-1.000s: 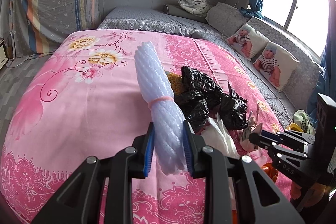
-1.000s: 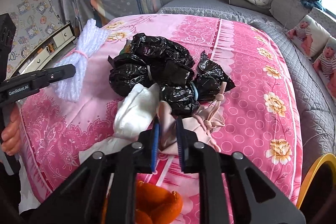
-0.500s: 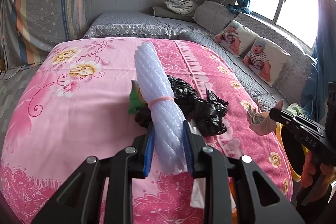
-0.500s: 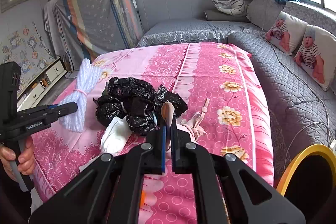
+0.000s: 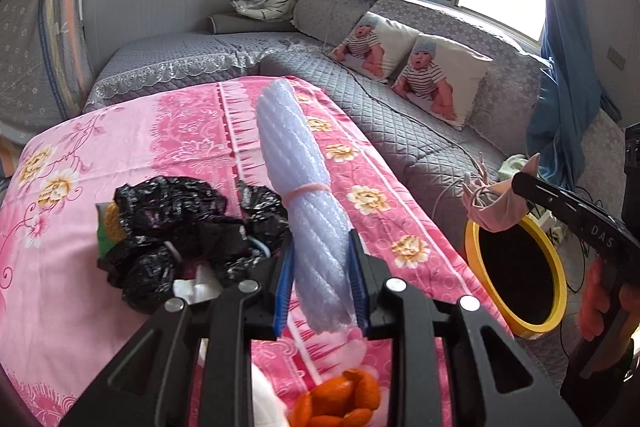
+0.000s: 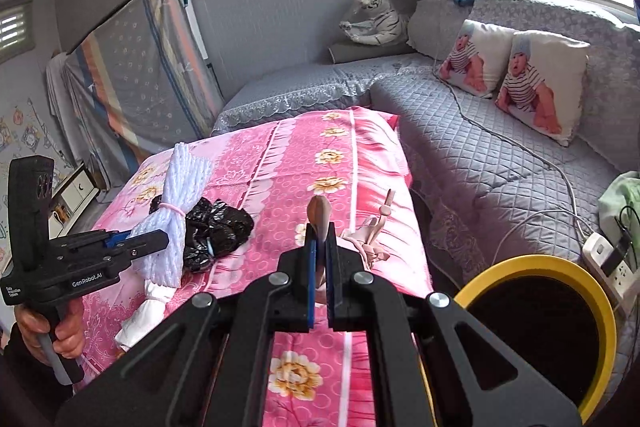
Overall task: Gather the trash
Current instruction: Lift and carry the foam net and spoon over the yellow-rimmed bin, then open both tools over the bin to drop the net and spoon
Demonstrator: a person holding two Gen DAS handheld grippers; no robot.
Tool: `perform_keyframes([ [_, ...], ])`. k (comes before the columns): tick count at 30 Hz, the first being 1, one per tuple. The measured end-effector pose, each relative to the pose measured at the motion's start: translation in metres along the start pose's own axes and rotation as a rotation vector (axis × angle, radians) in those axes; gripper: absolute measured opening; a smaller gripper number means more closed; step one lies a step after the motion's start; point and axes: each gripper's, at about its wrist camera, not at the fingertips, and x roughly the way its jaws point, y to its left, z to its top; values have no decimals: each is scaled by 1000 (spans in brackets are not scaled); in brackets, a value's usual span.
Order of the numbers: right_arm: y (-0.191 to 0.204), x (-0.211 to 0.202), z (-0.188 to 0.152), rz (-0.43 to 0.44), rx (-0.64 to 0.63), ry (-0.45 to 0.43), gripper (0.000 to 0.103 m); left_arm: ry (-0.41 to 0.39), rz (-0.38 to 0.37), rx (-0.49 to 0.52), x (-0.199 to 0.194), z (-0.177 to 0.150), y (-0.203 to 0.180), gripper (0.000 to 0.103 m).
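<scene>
My left gripper (image 5: 320, 267) is shut on a white foam-net bundle (image 5: 300, 183) tied with a pink band, held up over the pink bedspread (image 5: 180, 131). The same bundle (image 6: 172, 215) and left gripper (image 6: 136, 241) show at the left of the right wrist view. My right gripper (image 6: 319, 247) is shut on a beige-pink bag (image 6: 320, 215) whose knotted part (image 6: 370, 239) hangs to the right. In the left wrist view that bag (image 5: 496, 203) hangs just above the rim of a yellow bin (image 5: 556, 291) with a black liner. Black plastic bags (image 5: 180, 227) lie on the bed.
Orange peel (image 5: 340, 403) and white paper (image 5: 196, 289) lie near the bed's front edge. A grey quilted sofa (image 6: 500, 155) with two baby-print cushions (image 6: 516, 75) runs along the right. A power strip (image 6: 608, 259) and cables lie behind the yellow bin (image 6: 536, 339).
Both grippers have swung right and lifted off the bed. The beige-pink bag has left the pile and now hangs over the yellow bin. The foam-net bundle has travelled along with the left gripper.
</scene>
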Motion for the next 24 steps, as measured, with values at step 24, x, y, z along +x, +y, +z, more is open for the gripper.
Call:
perform_keyframes([
  [24, -160, -60, -42, -223, 289, -56, 3, 112, -281, 263, 85, -7, -185, 24],
])
